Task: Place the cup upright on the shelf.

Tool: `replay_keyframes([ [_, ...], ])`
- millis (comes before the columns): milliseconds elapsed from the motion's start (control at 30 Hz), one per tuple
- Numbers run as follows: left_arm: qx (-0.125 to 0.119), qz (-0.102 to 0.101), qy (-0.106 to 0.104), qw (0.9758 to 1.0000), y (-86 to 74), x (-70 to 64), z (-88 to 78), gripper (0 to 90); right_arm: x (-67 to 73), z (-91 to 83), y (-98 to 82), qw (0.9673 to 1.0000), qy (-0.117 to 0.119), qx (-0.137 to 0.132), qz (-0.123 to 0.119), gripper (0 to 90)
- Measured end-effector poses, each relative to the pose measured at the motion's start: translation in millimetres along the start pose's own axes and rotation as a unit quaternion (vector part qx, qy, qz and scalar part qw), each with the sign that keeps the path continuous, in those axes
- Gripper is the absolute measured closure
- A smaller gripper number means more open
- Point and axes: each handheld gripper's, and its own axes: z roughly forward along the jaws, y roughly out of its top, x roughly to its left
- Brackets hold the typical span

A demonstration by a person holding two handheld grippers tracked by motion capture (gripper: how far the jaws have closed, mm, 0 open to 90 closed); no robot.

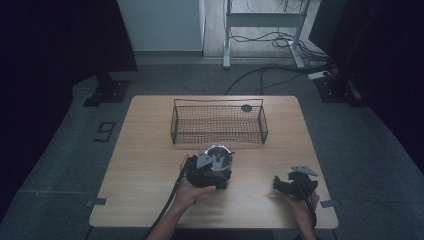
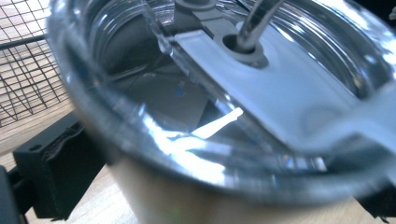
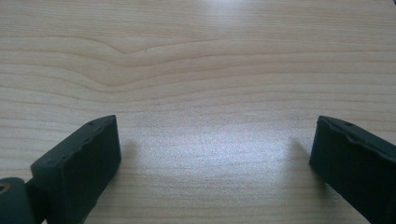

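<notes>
In the high view, the left gripper (image 1: 214, 167) at lower centre of the pale wooden desk (image 1: 145, 165) grasps a clear-lidded tumbler with a metal straw (image 1: 219, 156), just before the black wire basket (image 1: 218, 124). The left gripper view shows its fingers (image 2: 56, 165) clenched around the cup's body; it seems mid-carry, and next needs lifting over the basket's rim. In the right gripper view, the right gripper (image 3: 212, 154) hangs released above bare wood.

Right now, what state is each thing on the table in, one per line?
Clear-lidded cup with a metal straw: upright, lid on, gripped by the left tool.
Left tool: shut on the cup.
Right tool: open, holding nothing, over bare wooden table.
Black wire basket: upright, empty.
</notes>
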Motion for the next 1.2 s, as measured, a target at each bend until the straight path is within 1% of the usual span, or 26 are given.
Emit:
replay_keyframes([
  [33, 0.004, -0.001, 0.004, 1.0000, 0.7, -0.3, 4.8, 0.0, 0.0, 0.0, 0.0, 1.0000, 0.000, 0.000, 0.000, 1.6],
  [133, 0.008, -0.001, 0.008, 0.9999, 0.8, -1.0, 9.7, 0.0, 0.0, 0.0, 0.0, 1.0000, 0.000, 0.000, 0.000, 1.6],
  [233, 0.009, 0.002, 0.011, 0.9999, 0.6, -0.9, 13.0, 0.1, 0.0, 0.0, 0.0, 1.0000, 0.000, 0.000, 0.000, 1.6],
  [300, 0.009, -0.001, 0.011, 0.9999, 0.7, -0.4, 14.3, 0.2, -0.1, 0.0, 0.0, 1.0000, 0.000, 0.000, 0.000, 1.7],
  [467, 0.004, 0.011, 0.011, 0.9999, -1.0, -0.9, 13.7, 1.7, -0.2, -0.2, -0.3, 1.0000, 0.000, -0.001, -0.001, 1.9],
  [567, 0.000, 0.021, 0.010, 0.9997, -1.9, -1.1, 12.5, 2.4, -0.2, -0.3, -0.3, 1.0000, 0.000, -0.001, -0.001, 2.0],
  [633, -0.002, 0.028, 0.014, 0.9995, -2.5, -3.3, 10.9, 3.0, -0.2, -0.3, -0.3, 1.0000, 0.000, -0.001, -0.001, 2.0],
  [767, -0.005, 0.027, 0.012, 0.9996, -2.8, -2.6, 9.9, 3.3, -0.2, -0.3, -0.3, 1.0000, 0.000, -0.001, -0.001, 2.0],
  [867, -0.012, 0.018, 0.010, 0.9997, -2.9, -0.4, 6.7, 3.7, -0.2, -0.3, -0.3, 1.0000, 0.000, -0.001, -0.001, 2.0],
  [900, -0.014, 0.013, 0.005, 0.9998, -2.3, 1.2, 3.9, 3.9, -0.2, -0.4, -0.3, 1.0000, 0.000, -0.001, -0.001, 2.0],
  [1000, -0.018, 0.008, 0.001, 0.9998, -1.7, 2.7, 0.7, 3.9, -0.1, -0.2, -0.3, 1.0000, 0.000, -0.001, -0.001, 2.0],
  [1200, -0.028, 0.012, 0.011, 0.9995, 0.3, 6.8, -9.5, 3.9, -0.2, -0.3, -0.3, 1.0000, 0.000, -0.001, -0.001, 2.0],
])
